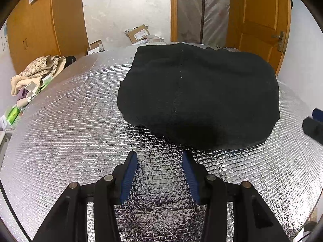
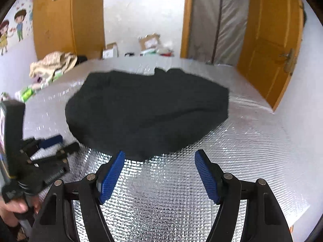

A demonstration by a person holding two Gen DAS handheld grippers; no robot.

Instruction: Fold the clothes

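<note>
Your left gripper point(image 1: 159, 157) sits low over the shiny silver mat point(image 1: 66, 133). Its two blue pads point(image 1: 129, 175) are spread apart and nothing is between them. You can see only silver mat in the gap. Just past the tips lies the black garment point(image 1: 197, 96). It is a rounded, folded pile resting flat on the mat, and its near edge is close to your left fingertips but not touching them.

Your right gripper point(image 2: 159, 154) is also spread wide, with its blue pads point(image 2: 207, 178) apart and holding nothing. The left pad's tip is right at the near edge of the black garment point(image 2: 147, 109); you cannot tell if it touches. In the right wrist view your other gripper point(image 2: 50, 143) shows at the left side, held by your hand point(image 2: 14, 207), just beside the pile.

Farther out, a beige flowery cloth point(image 1: 38, 70) is heaped at the far left edge of the mat. Cardboard boxes point(image 1: 138, 33) sit behind the mat by the wall. A wooden door point(image 1: 260, 22) stands to the right.
</note>
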